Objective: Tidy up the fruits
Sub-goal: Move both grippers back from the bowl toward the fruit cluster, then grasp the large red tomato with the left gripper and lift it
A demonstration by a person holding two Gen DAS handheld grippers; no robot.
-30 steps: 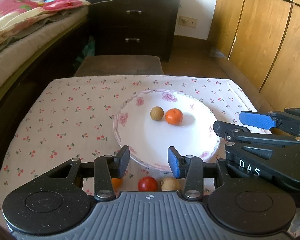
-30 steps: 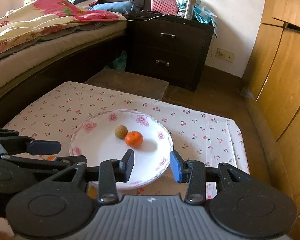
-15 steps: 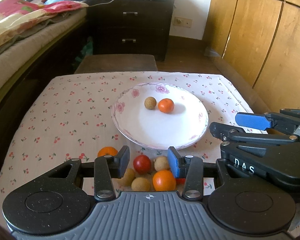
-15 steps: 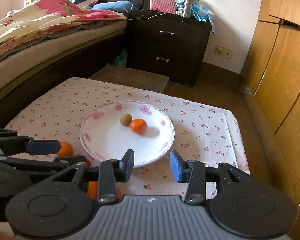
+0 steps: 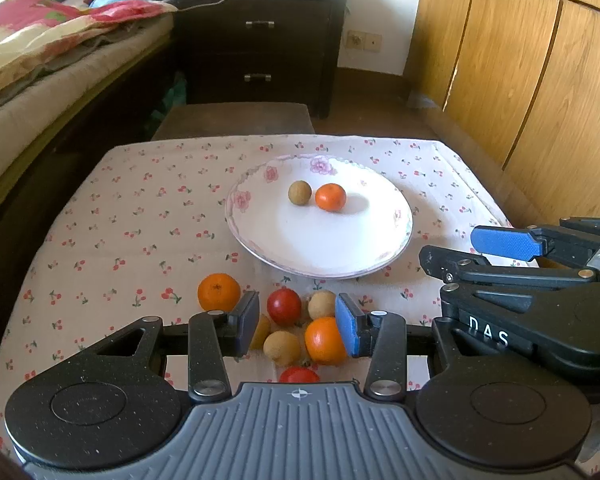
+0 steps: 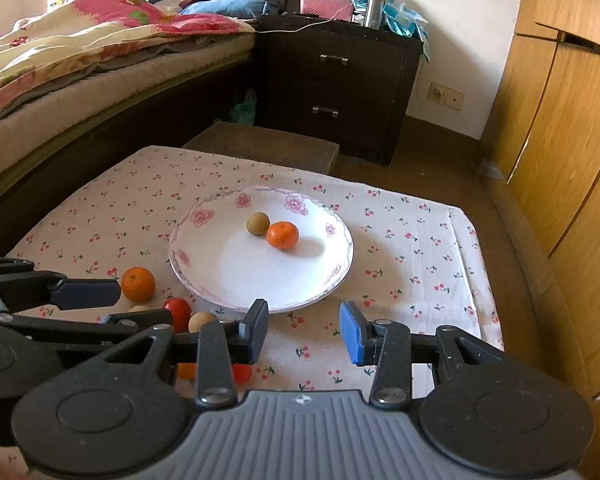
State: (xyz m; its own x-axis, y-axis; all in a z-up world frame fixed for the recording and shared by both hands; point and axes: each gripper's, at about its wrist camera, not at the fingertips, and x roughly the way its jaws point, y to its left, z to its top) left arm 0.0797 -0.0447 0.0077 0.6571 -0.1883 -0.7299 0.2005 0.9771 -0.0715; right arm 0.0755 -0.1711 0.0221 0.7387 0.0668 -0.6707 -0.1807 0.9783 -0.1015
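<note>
A white flowered plate (image 5: 320, 244) (image 6: 240, 272) sits mid-table and holds a brown longan (image 5: 300, 191) and a small orange (image 5: 330, 197). Nearer, on the cloth, lies a loose cluster: an orange (image 5: 219, 291), a red tomato (image 5: 284, 306), longans (image 5: 282, 347), another orange (image 5: 325, 341) and a second tomato (image 5: 298, 375). My left gripper (image 5: 297, 326) hovers open above this cluster, holding nothing. My right gripper (image 6: 305, 334) stands open over bare cloth just in front of the plate's near rim, to the right of the left one.
The table wears a cherry-print cloth (image 5: 140, 216). A bed (image 6: 80, 80) runs along the left, a dark nightstand (image 6: 340, 80) stands at the back, and wooden wardrobe doors (image 5: 540, 80) line the right. A low brown stool (image 5: 232, 120) stands behind the table.
Both grippers drew back from the plate toward the table's near edge, bringing the loose fruit cluster into view under the left gripper. Jaw gaps stayed the same.
</note>
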